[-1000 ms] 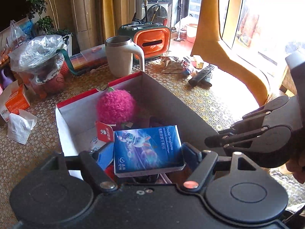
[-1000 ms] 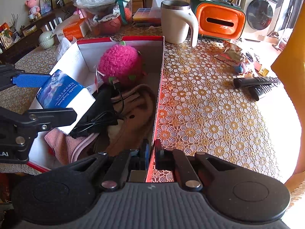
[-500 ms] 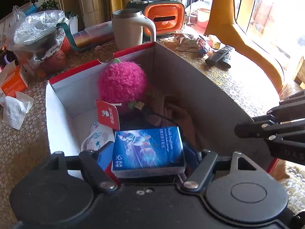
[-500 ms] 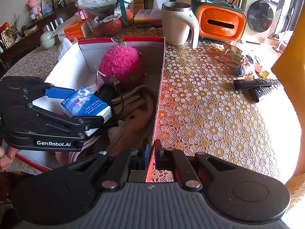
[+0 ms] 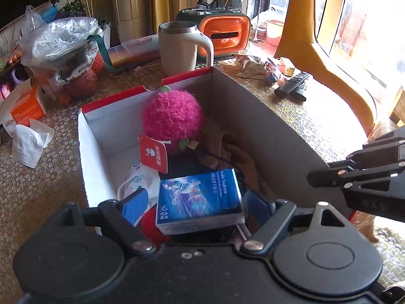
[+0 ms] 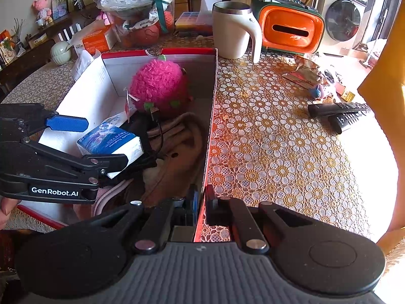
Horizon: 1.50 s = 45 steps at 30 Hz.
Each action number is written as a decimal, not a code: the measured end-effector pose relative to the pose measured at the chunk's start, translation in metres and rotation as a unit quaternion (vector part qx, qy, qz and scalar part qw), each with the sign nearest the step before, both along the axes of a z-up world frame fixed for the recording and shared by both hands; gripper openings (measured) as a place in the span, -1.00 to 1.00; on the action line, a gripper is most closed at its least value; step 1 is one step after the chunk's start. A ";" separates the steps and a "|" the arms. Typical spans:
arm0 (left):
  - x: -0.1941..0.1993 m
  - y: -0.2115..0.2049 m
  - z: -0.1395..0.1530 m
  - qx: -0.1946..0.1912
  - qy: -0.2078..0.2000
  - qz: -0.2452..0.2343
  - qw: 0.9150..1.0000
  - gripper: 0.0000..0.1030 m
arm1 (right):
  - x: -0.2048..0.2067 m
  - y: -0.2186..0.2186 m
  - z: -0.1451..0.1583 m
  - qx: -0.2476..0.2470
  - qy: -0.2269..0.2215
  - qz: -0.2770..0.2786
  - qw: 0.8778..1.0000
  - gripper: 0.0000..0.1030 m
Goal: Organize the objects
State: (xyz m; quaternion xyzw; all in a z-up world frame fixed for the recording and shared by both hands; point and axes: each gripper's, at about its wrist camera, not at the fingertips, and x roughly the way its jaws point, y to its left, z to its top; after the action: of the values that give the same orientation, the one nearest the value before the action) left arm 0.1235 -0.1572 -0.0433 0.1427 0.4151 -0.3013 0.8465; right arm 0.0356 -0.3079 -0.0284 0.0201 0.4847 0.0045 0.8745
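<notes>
**Tissue pack released into box**

The red-rimmed box (image 5: 210, 72) sat on the lace-covered table (image 6: 278, 152). The right gripper (image 6: 201, 200) was clamped shut on the box's side wall, apparently to steady it. The left gripper (image 5: 195, 202) was opening, its pads clear of the blue tissue pack (image 5: 200, 200), which rested between them on the box's contents.

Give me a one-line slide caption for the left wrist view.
Left gripper opening around the blue tissue pack inside the red-rimmed box.

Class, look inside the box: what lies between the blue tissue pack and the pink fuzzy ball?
A black cable over dark items and a red tag, between tissue pack and ball; both wrist views show it.
</notes>
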 end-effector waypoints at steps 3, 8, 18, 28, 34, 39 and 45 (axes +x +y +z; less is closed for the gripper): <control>-0.003 0.007 0.009 -0.011 -0.007 0.006 1.000 0.71 | -0.002 0.002 0.002 -0.004 0.000 -0.001 1.000 -0.91; -0.009 0.019 0.023 -0.029 -0.015 0.018 0.999 0.76 | -0.010 0.004 0.013 -0.011 -0.014 -0.002 1.000 -0.91; -0.037 0.044 0.054 -0.058 -0.053 0.030 0.996 0.86 | -0.039 0.009 0.056 -0.006 -0.082 0.004 0.997 -0.91; -0.078 0.068 0.072 -0.087 -0.098 0.055 0.990 0.96 | -0.073 0.026 0.078 0.010 -0.148 0.015 0.989 -0.90; -0.098 0.081 0.071 -0.103 -0.106 0.074 0.986 0.97 | -0.090 0.042 0.077 0.016 -0.176 0.030 0.984 -0.64; -0.110 0.087 0.069 -0.105 -0.110 0.076 0.985 0.97 | -0.102 0.047 0.076 0.025 -0.199 0.030 0.979 -0.25; -0.121 0.093 0.065 -0.110 -0.116 0.089 0.983 0.97 | -0.115 0.051 0.073 0.028 -0.216 0.035 0.975 0.09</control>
State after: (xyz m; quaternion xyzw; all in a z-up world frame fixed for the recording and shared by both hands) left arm 0.0021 -0.0645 0.0217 0.0451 0.2894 -0.2499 0.9229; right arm -0.0791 -0.2565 0.0443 0.0261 0.2842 0.0529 0.9569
